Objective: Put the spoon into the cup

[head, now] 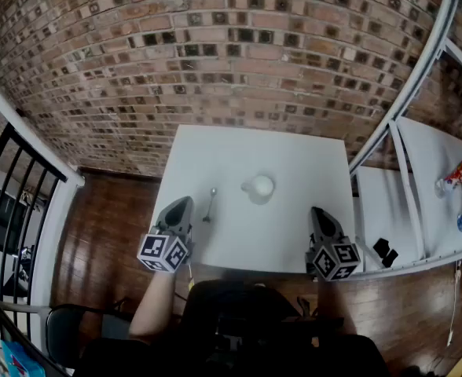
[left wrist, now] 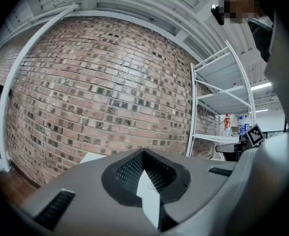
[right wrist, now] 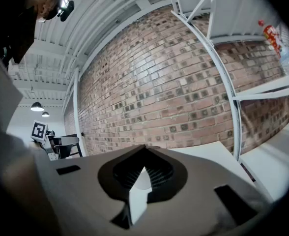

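A metal spoon [head: 210, 204] lies on the white table [head: 239, 151], with its handle pointing toward the near edge. Just right of it stands a white cup [head: 260, 187]. My left gripper [head: 185, 202] rests at the table's near left, with its tip close beside the spoon's left, and it holds nothing. My right gripper [head: 316, 210] is at the near right, well apart from the cup, also with nothing in it. In the left gripper view the left gripper [left wrist: 143, 152] has its jaws together. In the right gripper view the right gripper [right wrist: 144, 147] looks the same. Neither gripper view shows the spoon or the cup.
A white metal shelf [head: 419, 155] stands right of the table, holding bottles [head: 460, 175] and a black object [head: 385, 251]. A brick wall [head: 215, 45] is behind the table, a black railing [head: 11, 203] is at the left, and a chair [head: 66, 328] stands on the wooden floor.
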